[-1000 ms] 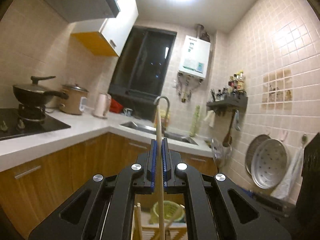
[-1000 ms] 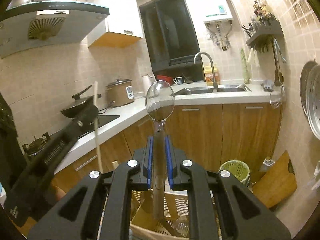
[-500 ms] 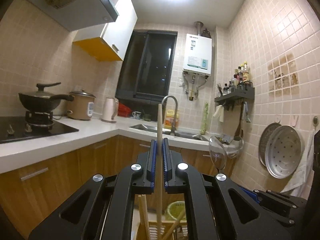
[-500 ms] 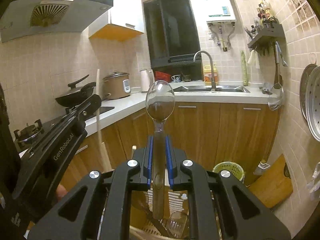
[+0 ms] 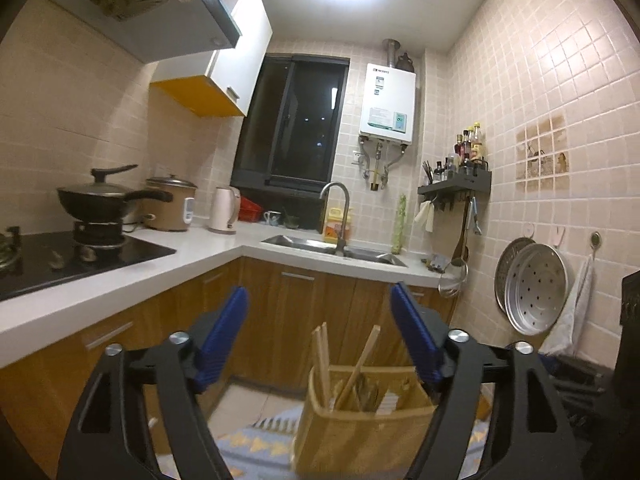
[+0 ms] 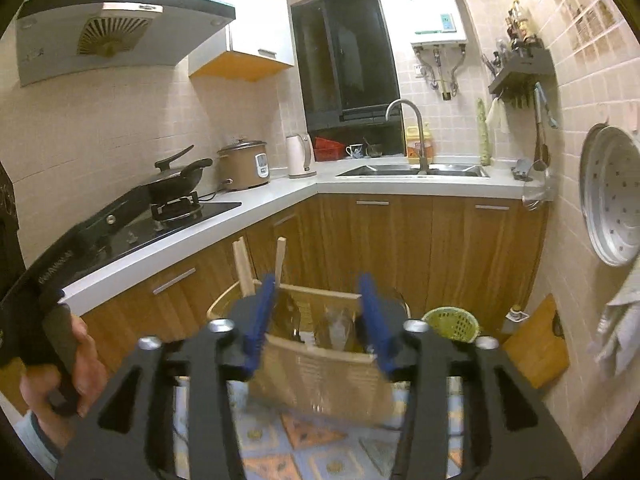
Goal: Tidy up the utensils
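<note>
My left gripper [image 5: 318, 312] has its blue-padded fingers [image 5: 224, 340] spread wide apart, nothing between them; my right gripper [image 6: 318, 308] likewise has its fingers [image 6: 260, 320] parted and empty. Below and ahead of both sits the wooden utensil holder [image 5: 360, 428], resting on a patterned floor mat [image 6: 312, 436]; its rim shows between my right fingers [image 6: 320, 292]. Wooden chopsticks [image 5: 324, 352] stand tilted in the holder, their tips rising above the rim; in the right wrist view the same sticks [image 6: 244, 264] lean at the holder's left side. A clear spoon [image 6: 336, 328] lies inside the holder among other items too blurred to identify. My left hand [image 6: 76, 364] is wrapped around the handle of the left gripper at the edge of the right wrist view. Further out: a green basket [image 6: 452, 322] on the floor just right of the holder; a wooden board [image 6: 536, 344] leaning by the wall; the white surface [image 5: 200, 248] carrying a black pan [image 5: 100, 200], rice cooker [image 5: 170, 204] and kettle [image 5: 224, 210]; the sink [image 5: 332, 248] beyond.
</note>
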